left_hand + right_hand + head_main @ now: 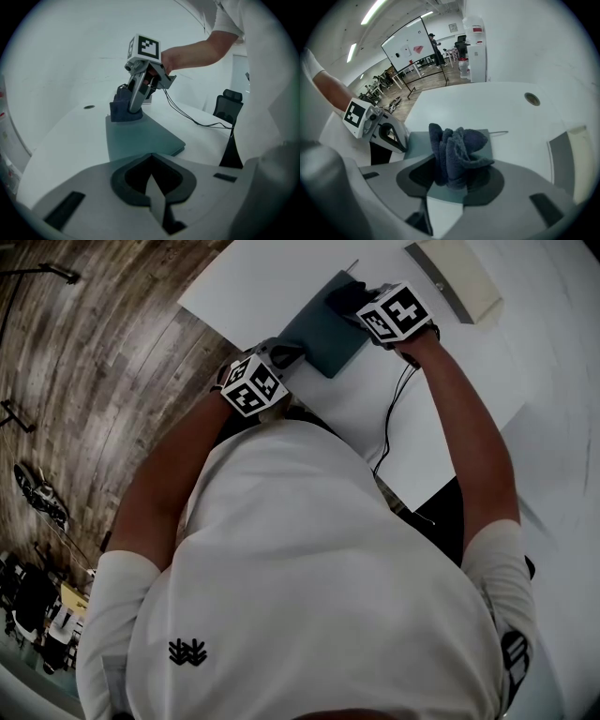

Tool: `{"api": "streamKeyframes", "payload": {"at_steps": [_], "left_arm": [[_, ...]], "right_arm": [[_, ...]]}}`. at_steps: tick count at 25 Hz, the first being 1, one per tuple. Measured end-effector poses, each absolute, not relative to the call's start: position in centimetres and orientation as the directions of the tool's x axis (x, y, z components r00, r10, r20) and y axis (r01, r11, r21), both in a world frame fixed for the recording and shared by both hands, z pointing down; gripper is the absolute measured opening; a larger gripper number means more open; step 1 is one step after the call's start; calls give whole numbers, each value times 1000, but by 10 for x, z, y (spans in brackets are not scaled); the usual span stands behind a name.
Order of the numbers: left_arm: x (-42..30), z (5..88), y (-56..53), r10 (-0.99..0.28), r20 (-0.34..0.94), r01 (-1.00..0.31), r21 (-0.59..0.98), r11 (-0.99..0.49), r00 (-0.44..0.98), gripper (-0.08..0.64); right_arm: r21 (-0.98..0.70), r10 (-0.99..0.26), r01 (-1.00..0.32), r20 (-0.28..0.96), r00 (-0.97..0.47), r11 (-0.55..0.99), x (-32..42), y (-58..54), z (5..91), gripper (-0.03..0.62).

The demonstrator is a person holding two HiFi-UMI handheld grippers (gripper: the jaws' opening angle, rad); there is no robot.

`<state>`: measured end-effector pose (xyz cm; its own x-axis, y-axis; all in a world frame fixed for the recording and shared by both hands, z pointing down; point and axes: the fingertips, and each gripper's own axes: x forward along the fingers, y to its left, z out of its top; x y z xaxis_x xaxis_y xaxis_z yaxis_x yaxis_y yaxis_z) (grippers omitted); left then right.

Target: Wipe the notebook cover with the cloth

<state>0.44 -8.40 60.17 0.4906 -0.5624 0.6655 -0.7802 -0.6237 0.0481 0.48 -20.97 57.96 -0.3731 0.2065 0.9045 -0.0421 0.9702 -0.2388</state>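
The right gripper (pixel 452 172) is clenched on a bunched dark blue cloth (pixel 457 147), which rests on the far end of the teal notebook (pixel 138 136). The left gripper (pixel 151 157), jaws closed on nothing, sits at the notebook's near corner on the white table (pixel 61 136).

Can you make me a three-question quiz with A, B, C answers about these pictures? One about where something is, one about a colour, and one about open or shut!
1. Where is the cloth?
A. on the floor
B. in the right gripper, on the notebook
C. on a chair

2. What colour is the notebook?
A. teal
B. red
C. yellow

3. The jaws of the left gripper are:
A. wide apart
B. shut on a pen
C. together, nothing between

Answers: 1 B, the right gripper view shows it clamped; 2 A, its cover looks teal in every view; 3 C, the tips meet in the left gripper view.
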Motion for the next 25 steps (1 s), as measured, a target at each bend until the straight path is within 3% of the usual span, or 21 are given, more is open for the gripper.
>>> {"api": "streamKeyframes", "payload": {"at_steps": [11, 25], "left_arm": [[5, 602, -85, -565, 664, -780, 45, -624, 490, 6], [5, 602, -86, -564, 665, -781, 46, -623, 490, 6]], "right_arm": [[-350, 370, 121, 865, -340, 929, -34, -114, 580, 160], [-386, 403, 117, 861, -309, 915, -38, -130, 595, 160]]}}
